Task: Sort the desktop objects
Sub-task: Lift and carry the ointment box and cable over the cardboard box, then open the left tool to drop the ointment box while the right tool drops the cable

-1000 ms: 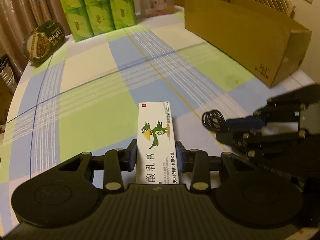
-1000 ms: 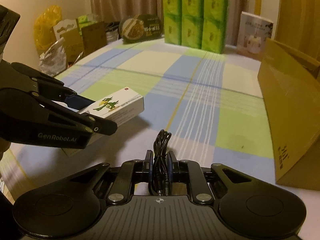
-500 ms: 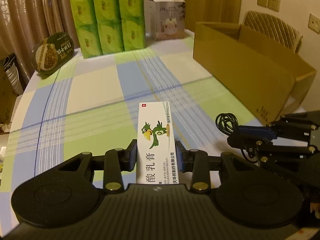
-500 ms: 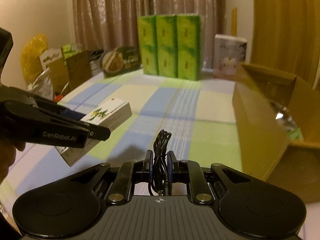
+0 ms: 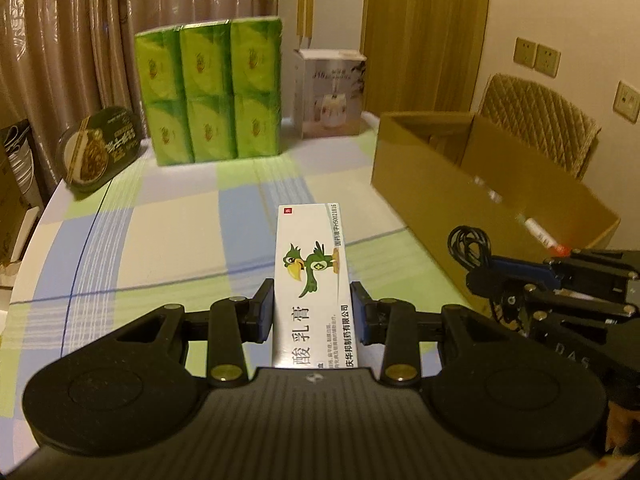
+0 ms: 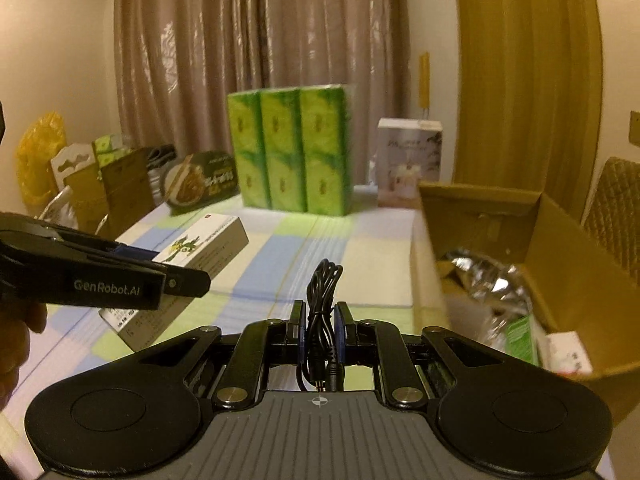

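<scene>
In the lower centre of the left wrist view, the left gripper (image 5: 312, 312) is clamping a long white ointment carton printed with a green cartoon parrot (image 5: 310, 280), its two fingers pressing against the carton's long sides. The carton is pointing away from the camera and hanging above the blue, green and cream checked tablecloth (image 5: 168, 240). At the right edge of that frame, the right gripper (image 5: 486, 270) is pinching a coiled black cable (image 5: 468, 244), just in front of the open brown cardboard box (image 5: 460, 192).

In the right wrist view, the cable (image 6: 322, 312) is standing upright between the nearly closed fingers at lower centre, its plug ends hanging down toward the gripper body. The cardboard box (image 6: 560, 248) is filling the right side of the frame, with crumpled silver foil packaging (image 6: 488, 276) lying inside. The left gripper (image 6: 176, 276) is reaching in from the left edge, carrying the carton (image 6: 204, 246) above the tablecloth (image 6: 304, 248). A block of green tissue packs (image 6: 290, 156) is standing at the table's far end, centre frame.
</scene>
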`<state>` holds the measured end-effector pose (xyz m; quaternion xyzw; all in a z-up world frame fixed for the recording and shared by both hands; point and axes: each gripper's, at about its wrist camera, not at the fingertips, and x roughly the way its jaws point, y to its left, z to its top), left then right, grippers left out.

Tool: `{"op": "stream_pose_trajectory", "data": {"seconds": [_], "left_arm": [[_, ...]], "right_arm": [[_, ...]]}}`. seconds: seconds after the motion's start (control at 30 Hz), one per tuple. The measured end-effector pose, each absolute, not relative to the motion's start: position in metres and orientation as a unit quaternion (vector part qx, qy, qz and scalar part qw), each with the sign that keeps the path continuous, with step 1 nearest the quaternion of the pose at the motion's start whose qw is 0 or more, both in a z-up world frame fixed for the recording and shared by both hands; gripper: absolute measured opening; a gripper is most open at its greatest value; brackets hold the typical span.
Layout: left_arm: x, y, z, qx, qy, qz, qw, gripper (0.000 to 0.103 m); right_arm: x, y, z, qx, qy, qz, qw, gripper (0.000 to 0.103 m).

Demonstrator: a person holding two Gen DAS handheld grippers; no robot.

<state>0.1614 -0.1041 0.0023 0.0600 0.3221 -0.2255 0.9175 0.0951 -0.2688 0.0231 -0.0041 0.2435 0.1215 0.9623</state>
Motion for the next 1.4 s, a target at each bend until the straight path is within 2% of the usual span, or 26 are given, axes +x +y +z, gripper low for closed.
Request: {"op": "stream_pose_trajectory", "data": {"seconds": [0.63,1.4], "left_arm": [[0.162,-0.188,0.043,0.026,0.281,-0.293,0.914,0.033],[0.155,-0.278,0.036,0.027,0.292,-0.357,0.887,0.033]], "right_arm": [[0.095,-0.358,0.089,0.027,0.193,0.041,0.980,0.011],[0.086,-0.429,0.067,0.010,0.243,-0.013,0.970,0.011]]}}
